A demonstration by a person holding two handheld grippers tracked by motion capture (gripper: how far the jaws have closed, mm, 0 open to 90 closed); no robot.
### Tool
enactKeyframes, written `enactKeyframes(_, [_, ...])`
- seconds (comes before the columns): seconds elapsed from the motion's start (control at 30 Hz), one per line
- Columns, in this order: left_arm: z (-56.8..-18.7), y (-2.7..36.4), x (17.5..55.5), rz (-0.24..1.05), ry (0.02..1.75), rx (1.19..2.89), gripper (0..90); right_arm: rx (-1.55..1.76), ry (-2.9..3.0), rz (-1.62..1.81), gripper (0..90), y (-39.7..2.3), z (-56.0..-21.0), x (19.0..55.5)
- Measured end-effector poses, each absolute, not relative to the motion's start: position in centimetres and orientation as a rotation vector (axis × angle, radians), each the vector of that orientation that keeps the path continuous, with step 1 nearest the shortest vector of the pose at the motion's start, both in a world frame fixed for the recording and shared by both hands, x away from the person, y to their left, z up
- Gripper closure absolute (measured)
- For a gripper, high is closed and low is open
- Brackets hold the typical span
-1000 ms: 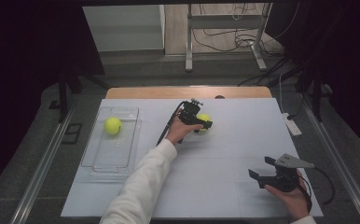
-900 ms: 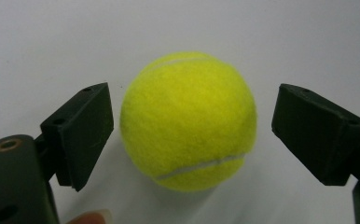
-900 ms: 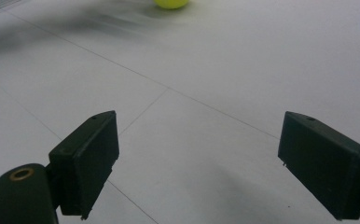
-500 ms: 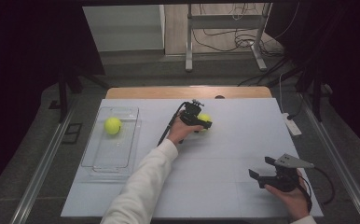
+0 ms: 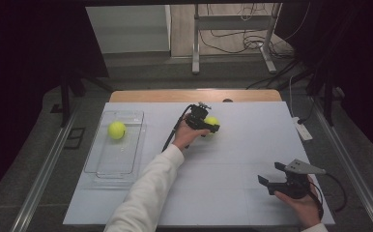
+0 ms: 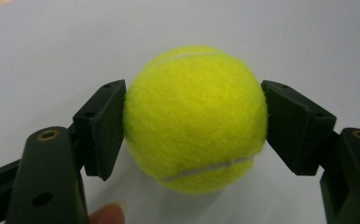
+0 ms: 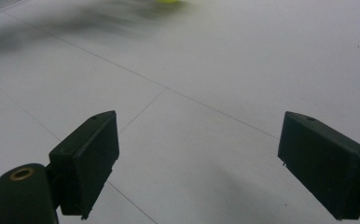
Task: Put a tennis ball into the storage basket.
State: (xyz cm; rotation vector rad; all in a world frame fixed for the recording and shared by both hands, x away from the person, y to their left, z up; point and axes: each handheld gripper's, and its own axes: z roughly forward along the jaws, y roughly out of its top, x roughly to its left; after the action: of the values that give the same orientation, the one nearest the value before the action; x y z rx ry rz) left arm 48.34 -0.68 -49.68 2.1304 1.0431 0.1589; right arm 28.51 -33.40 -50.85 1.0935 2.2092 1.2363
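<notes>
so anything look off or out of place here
Nothing stands out. One ball lies in the clear tray, the other ball sits squarely in the left gripper on the mat, unmarked.

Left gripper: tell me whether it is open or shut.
Shut on the tennis ball: the left gripper has both pads pressed on the ball's sides, over the white table.

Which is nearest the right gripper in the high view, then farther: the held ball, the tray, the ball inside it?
From the right gripper:
1. Held ball, mid-table, in the left gripper.
2. Tray, left side.
3. Tray ball, at its far end.
</notes>
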Motion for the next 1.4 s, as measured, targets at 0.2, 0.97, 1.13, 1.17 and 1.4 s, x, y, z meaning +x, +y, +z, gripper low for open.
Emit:
enactKeyframes(0.2, [-49.0,-0.6,47.9,0.156,1.021,2.119,27.3,1.094,2.209,1.236,12.7,-33.4,-50.8,28.5])
enactKeyframes(0.97, [-47.5,0.8,46.0,0.187,0.999,2.089,27.3,1.084,2.207,1.234,12.8,-33.3,-50.7,28.5])
enactKeyframes(1.13, [-47.3,1.2,45.5,0.183,0.988,2.075,27.2,1.087,2.209,1.229,12.8,-33.3,-50.8,28.5])
enactKeyframes(1.17, [-47.3,1.2,45.4,0.181,0.985,2.075,27.2,1.087,2.209,1.227,12.8,-33.3,-50.8,28.5])
enactKeyframes(1.4, [-47.0,1.5,44.7,0.186,0.968,2.073,27.2,1.087,2.209,1.228,12.8,-33.2,-50.8,28.5])
